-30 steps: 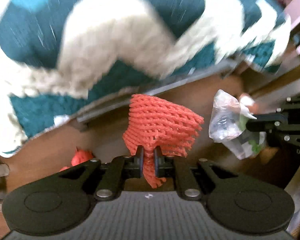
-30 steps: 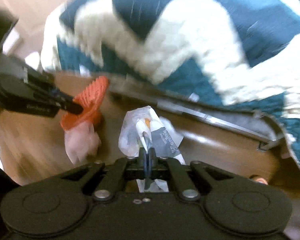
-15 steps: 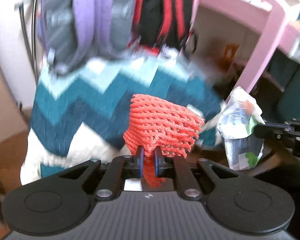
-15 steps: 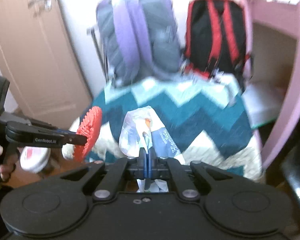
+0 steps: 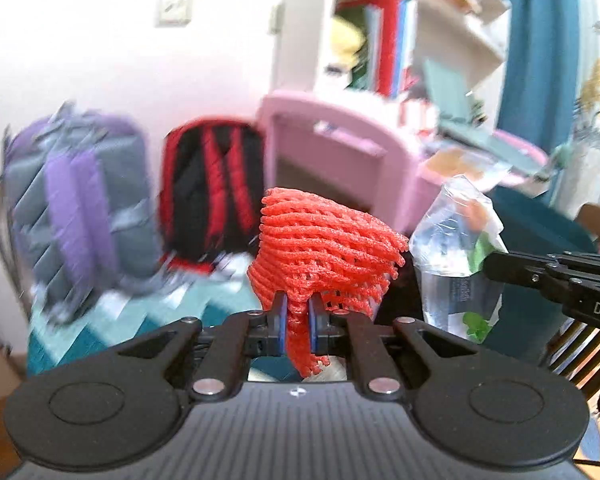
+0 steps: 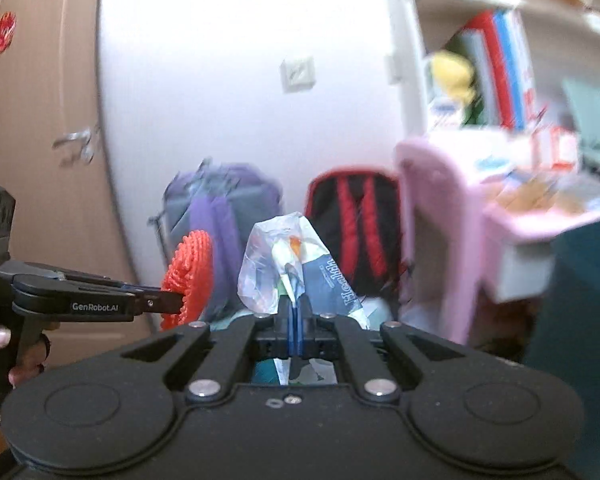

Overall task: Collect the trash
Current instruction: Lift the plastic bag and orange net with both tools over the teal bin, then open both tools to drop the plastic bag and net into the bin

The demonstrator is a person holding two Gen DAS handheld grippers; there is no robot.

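Left gripper [image 5: 297,312]: clenched on the red net [image 5: 324,252] — blue pads pinch a narrow neck of the mesh, the bulk fanning up toward 12 o'clock and a frayed tail hanging below the fingertips.
Red net: held in the air, touching nothing but the pads; in the right wrist view it shows edge-on at 9 o'clock [image 6: 190,276], at the tip of the left gripper [image 6: 168,304].
Purple pack [image 5: 76,208]: at 9 o'clock in the left view, blurred, upright against the white wall [image 5: 100,40].
Red-black pack [image 5: 212,188]: just beside the purple one, at 11 o'clock behind the net.
Zigzag blanket [image 5: 140,312]: teal and white, low at 8 o'clock, under the packs.
Pink desk [image 5: 340,136]: at 1 o'clock, cluttered top; white shelf [image 5: 380,40] with books above it.
Right gripper [image 6: 295,312]: shut tight on the clear bag [image 6: 292,264] — pads meet on a thin fold, the crumpled bag standing up at 12 o'clock with printed lettering on its right side.
Clear bag: also aloft; in the left view it sits at 3 o'clock [image 5: 456,256], near the net but apart from it, with the right gripper [image 5: 488,266] reaching in from the right edge.
Door [image 6: 36,140]: wood-toned, at 9 to 10 o'clock in the right view.
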